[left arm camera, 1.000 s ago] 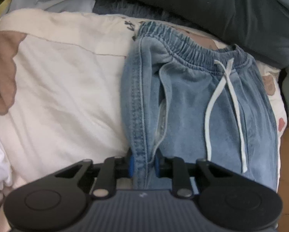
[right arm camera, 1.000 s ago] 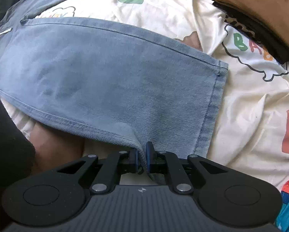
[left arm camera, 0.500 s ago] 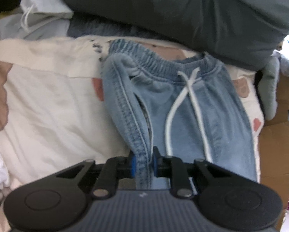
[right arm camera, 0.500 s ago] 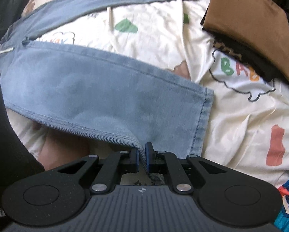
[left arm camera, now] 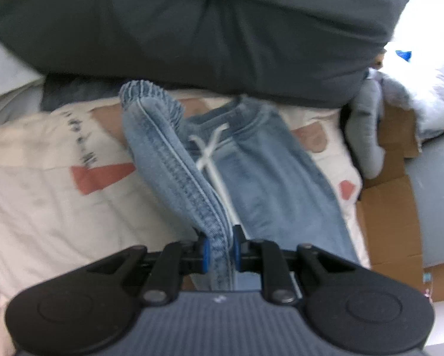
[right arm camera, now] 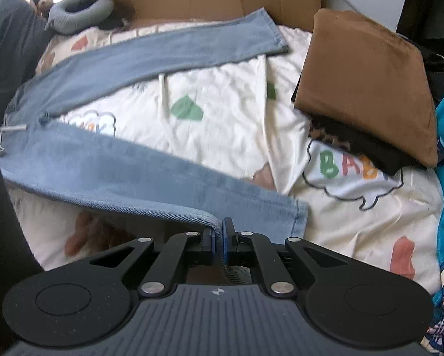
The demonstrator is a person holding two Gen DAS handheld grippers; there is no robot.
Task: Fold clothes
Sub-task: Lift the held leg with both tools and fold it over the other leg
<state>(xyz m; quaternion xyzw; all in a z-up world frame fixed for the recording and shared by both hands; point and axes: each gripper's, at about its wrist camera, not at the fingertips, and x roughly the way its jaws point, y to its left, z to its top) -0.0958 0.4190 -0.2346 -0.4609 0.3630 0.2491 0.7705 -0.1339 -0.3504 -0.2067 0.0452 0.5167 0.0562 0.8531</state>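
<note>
— What am I holding, and where?

— I have the jeans [left arm camera: 269,178] pinched at two spots. My left gripper [left arm camera: 219,247] is clamped on the thick side seam just below the waistband [left arm camera: 150,95], the denim bunched between the pads. My right gripper [right arm camera: 219,244] is nearly closed flat on the thin outer edge of the near leg [right arm camera: 150,175], close to its hem [right arm camera: 300,216]. The rest of the jeans lie on the sheet [right arm camera: 222,130] ahead of both sets of fingers.

— How do I do the fold well?

— I judge it best to carry both pinches at one height and one pace, so the near leg comes over as a flat panel onto the far leg [right arm camera: 162,56] (any slack between my hands would wrinkle). I want seam to land on seam, and the drawstring [left arm camera: 210,154] tucked inside.

— And my pose?

— Both grippers point steeply down at the bed, the lifted edge rising from the sheet to the fingers. The brown stack [right arm camera: 367,83] sits well right of my right fingers, clear of the path.
</note>
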